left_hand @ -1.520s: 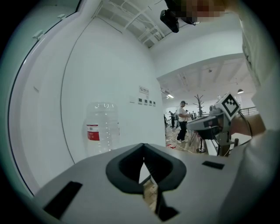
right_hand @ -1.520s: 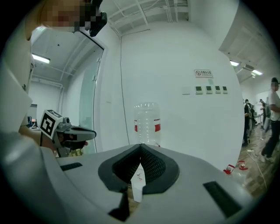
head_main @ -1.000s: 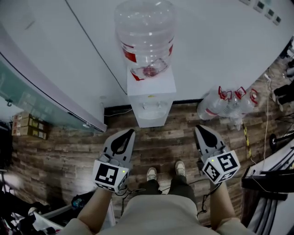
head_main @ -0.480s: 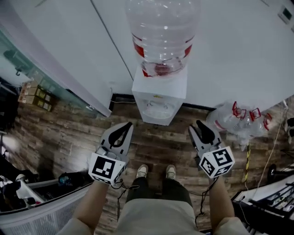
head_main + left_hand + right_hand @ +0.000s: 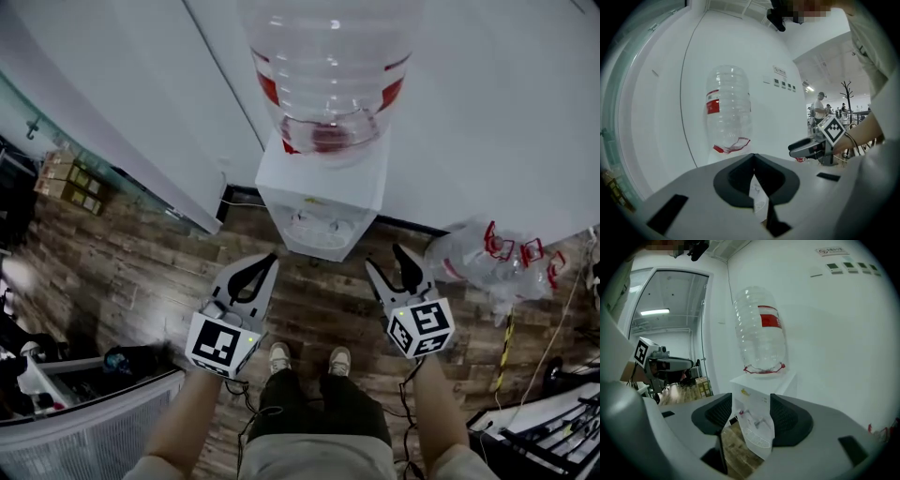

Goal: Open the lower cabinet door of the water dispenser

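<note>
The lower cabinet door of the water dispenser [image 5: 321, 192] can't be seen from where the person stands. The white unit sits against the wall straight ahead of both grippers, and only its top and tap face show, so which edge of the door swings out, and whether it has a handle, is anyone's guess. That's my first worry: a pull on the wrong edge would haul the whole cabinet forward instead of opening it. The big clear bottle [image 5: 328, 75] on top looks empty, so the unit may be light and top-heavy, and a hard tug could rock it or slide it on the wooden floor. The spare bottles [image 5: 492, 258] lie by the wall just off to the right, close enough to get kicked. The right gripper [image 5: 386, 258] has its jaws spreading apart with nothing between them. In its own view it lines up on the taps and drip tray [image 5: 757, 437], well above any lower door, so going straight in would knock those. The left gripper [image 5: 271, 259] has its fingers pressed together on nothing, so it could brace the cabinet but can't grasp anything as it is.
</note>
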A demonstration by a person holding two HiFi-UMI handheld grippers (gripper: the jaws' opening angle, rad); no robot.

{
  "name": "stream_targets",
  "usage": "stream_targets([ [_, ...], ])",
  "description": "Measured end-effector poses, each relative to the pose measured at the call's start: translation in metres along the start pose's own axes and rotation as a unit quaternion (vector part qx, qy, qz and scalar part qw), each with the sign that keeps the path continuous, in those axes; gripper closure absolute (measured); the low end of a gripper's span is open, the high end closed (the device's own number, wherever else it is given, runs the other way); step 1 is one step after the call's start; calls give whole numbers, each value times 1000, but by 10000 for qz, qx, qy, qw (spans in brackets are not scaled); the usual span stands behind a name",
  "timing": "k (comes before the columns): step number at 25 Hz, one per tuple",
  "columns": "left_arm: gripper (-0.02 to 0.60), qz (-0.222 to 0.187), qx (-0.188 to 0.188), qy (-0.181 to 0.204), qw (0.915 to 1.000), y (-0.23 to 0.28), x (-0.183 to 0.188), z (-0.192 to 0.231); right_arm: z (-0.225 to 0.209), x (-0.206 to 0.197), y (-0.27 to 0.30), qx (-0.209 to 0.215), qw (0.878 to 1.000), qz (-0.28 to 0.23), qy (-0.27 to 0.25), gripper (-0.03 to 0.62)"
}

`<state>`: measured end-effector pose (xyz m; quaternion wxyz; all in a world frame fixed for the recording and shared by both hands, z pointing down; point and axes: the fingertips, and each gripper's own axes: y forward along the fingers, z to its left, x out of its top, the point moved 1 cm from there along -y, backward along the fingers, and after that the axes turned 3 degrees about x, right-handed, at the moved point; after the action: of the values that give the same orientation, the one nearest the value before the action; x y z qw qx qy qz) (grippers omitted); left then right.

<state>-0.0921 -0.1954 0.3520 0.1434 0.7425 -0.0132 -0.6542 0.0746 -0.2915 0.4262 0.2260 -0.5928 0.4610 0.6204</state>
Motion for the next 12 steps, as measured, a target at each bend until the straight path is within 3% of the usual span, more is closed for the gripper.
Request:
stream_targets([
  [12,575,127,-68,-250,9996,47,-127,6,-33,-143,69,-10,9992,316,255,295],
])
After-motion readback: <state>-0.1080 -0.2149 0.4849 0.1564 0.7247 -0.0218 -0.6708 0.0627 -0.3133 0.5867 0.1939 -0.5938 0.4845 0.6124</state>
